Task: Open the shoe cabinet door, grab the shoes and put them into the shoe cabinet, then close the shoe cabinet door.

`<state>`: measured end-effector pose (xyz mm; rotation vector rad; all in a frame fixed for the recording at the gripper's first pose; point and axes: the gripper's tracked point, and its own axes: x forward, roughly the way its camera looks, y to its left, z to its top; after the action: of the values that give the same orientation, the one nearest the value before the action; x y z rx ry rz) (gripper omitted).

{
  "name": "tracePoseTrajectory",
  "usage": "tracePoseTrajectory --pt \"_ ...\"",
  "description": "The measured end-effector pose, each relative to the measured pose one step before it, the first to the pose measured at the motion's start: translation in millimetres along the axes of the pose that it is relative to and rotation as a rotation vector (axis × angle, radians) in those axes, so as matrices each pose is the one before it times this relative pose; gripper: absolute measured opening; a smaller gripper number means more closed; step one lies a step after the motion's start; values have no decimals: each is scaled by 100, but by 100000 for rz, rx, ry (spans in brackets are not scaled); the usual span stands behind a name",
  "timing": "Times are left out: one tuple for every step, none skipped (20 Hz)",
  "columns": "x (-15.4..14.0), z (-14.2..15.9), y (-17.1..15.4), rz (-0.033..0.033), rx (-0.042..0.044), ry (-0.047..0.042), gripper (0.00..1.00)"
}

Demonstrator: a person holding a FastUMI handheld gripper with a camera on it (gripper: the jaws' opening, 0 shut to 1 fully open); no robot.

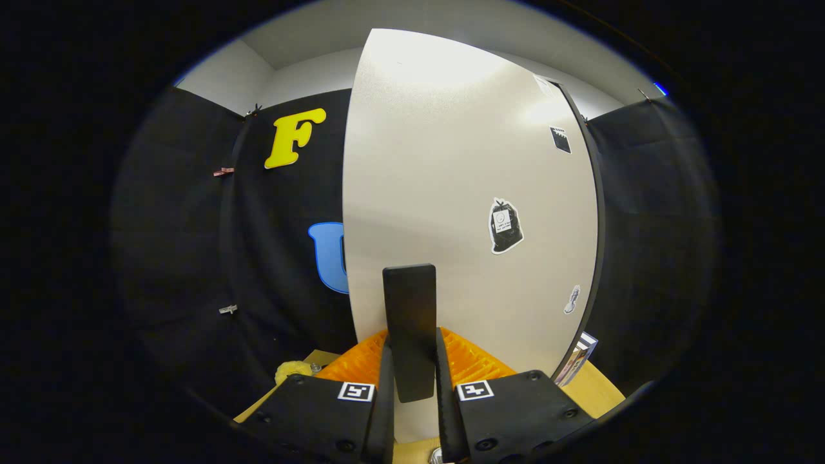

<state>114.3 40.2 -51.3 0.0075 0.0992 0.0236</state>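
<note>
White laminate, the shoe cabinet door (451, 193) stands just ahead, its dark handle (409, 322) upright between the jaws; the gripper (412, 374) has closed narrow, both fingers (385, 386) pressing the handle's sides; door-handling looks the step in hand, though opening or closing cannot be told; next calls for swinging along the hinge arc, grip steady; wooden counter (593, 390) lies below; shoes unseen.

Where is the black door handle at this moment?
In the gripper view, the black door handle stands upright on the white cabinet door, clamped between the two fingers of the claw, left of the black bag sticker.
</note>
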Motion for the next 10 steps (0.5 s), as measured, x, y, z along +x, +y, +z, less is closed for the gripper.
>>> tracePoseTrajectory --pt "-1014 -25 -393 1765 -59 343 32" --pt "-1042 -3 -439 1672 -273 329 32" --pt "-962 99 -595 1490 -552 71 32" --pt "-1154 71 -526 1276 -511 -124 32" --pt "-1060 24 -643 1031 -103 146 32" --pt "-998 27 -747 823 -35 -121 31" --pt "-1023 16 -787 528 2 -285 31" --pt "-917 -11 -769 301 -76 -242 31" --pt "-899 34 -848 82 -106 -205 31" --pt "-876 -16 -956 -179 -206 328 31"
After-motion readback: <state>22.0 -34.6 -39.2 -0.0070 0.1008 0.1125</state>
